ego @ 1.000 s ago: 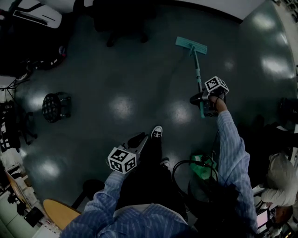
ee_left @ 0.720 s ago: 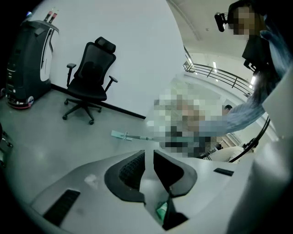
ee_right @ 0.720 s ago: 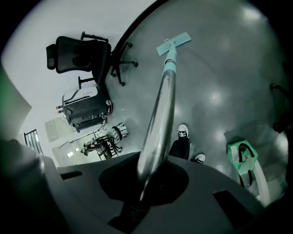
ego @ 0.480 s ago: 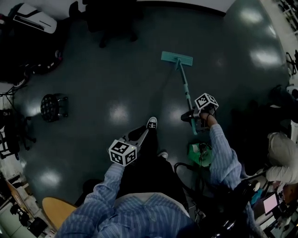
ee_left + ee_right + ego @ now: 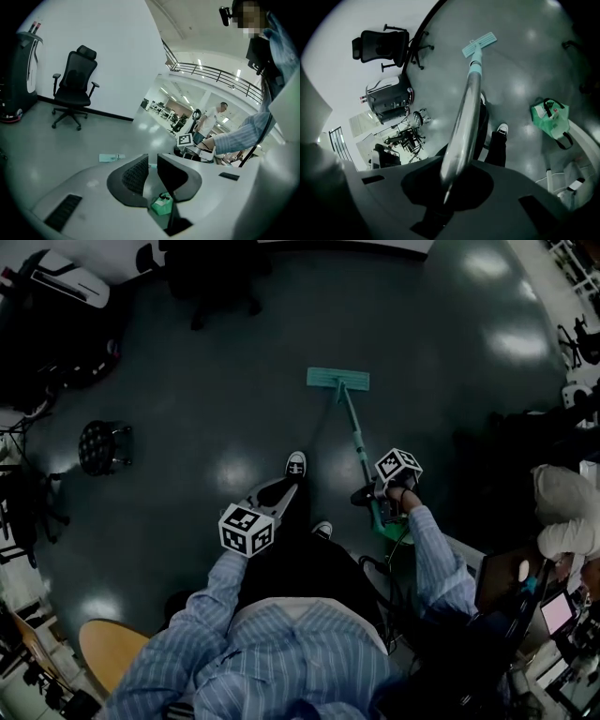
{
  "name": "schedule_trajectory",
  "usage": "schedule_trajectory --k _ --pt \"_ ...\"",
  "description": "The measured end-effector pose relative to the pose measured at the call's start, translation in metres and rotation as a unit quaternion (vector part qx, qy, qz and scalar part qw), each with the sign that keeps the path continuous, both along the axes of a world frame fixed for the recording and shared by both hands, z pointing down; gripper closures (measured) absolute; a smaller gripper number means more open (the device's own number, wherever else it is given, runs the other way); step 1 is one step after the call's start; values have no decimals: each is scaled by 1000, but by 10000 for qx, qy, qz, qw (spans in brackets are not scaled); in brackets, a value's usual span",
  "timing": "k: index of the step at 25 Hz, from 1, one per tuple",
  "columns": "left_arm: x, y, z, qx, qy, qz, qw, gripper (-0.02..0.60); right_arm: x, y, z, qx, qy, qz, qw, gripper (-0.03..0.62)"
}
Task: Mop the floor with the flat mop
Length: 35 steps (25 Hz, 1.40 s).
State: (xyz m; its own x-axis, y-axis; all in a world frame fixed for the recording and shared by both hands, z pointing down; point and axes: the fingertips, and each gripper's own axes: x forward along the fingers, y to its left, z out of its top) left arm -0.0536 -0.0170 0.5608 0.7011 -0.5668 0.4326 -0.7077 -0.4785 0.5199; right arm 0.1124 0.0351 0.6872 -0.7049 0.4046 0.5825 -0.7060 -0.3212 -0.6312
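Observation:
The flat mop lies with its teal head (image 5: 337, 379) flat on the dark floor ahead of me, and its handle (image 5: 356, 442) slants back to my right side. My right gripper (image 5: 370, 495) is shut on the handle's lower end. In the right gripper view the metal handle (image 5: 464, 112) runs out from between the jaws to the mop head (image 5: 479, 43). My left gripper (image 5: 272, 498) hangs over my left leg, apart from the mop, its jaws nearly together with nothing between them. In the left gripper view the mop head (image 5: 111, 157) lies beyond the left gripper (image 5: 152, 171).
A green bag (image 5: 389, 521) sits on the floor just behind the right gripper. A black stool (image 5: 101, 446) stands at the left, an office chair (image 5: 75, 82) by the far wall. A seated person (image 5: 567, 512) and desks are at the right. A round wooden tabletop (image 5: 112, 652) is behind left.
The right gripper has drawn the mop back and to the left, toward my feet. My left foot has stepped forward. The left gripper has hardly moved.

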Motion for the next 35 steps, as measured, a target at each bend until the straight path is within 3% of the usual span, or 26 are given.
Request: schedule_trajectory --k 16,27,35 --pt "-4 99 -56 473 -43 -499 9976 520 52 228 -62 -364 -56 -331 9988 551" --pt "15 128 -75 802 -45 -157 9966 520 51 280 -86 -578 -305 -218 9976 549" --pt "11 134 -71 888 -89 -336 9954 520 58 283 -83 -582 -492 33 9971 549"
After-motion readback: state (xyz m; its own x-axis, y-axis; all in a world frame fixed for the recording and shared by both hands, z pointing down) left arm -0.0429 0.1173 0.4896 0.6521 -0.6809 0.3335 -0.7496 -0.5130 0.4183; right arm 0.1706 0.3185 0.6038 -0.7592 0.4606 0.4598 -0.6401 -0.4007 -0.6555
